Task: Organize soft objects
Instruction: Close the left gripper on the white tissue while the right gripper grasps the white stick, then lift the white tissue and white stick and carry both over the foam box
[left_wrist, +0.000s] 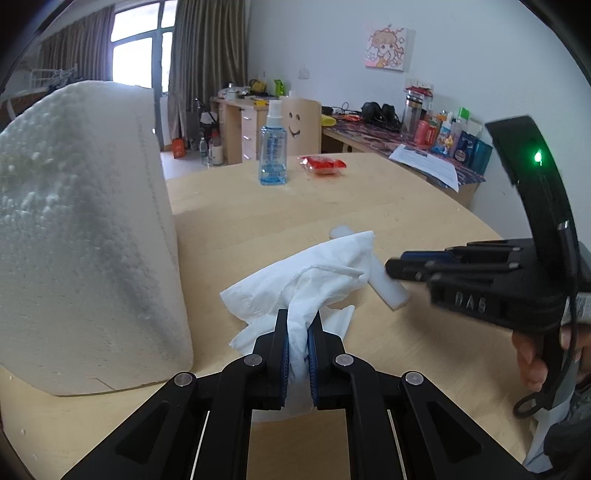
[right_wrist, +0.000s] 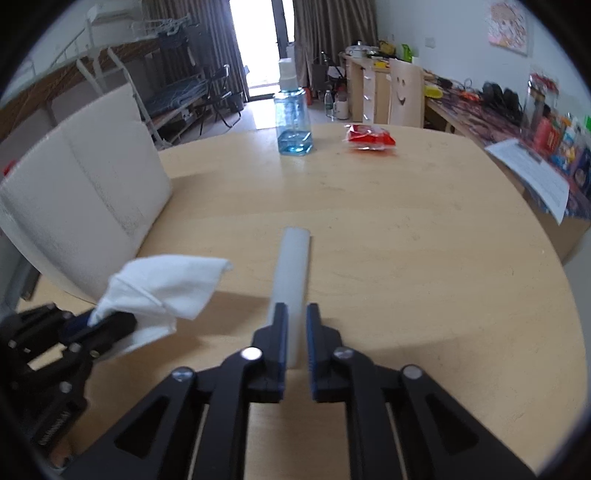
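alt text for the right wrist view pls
The right gripper straddles the near end of a white foam strip lying on a round wooden table, while the left gripper, low at the left, clamps a white tissue. Behind stand a blue spray bottle, a red packet and a big foam block.

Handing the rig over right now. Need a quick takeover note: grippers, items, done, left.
Left gripper: shut on the white tissue, lifted off the round table.
Right gripper: jaws astride the near end of the white foam strip, which lies flat; firm grip unclear.
White foam block stands at left.
Done: tissue picked.
Left: secure the strip, place both.
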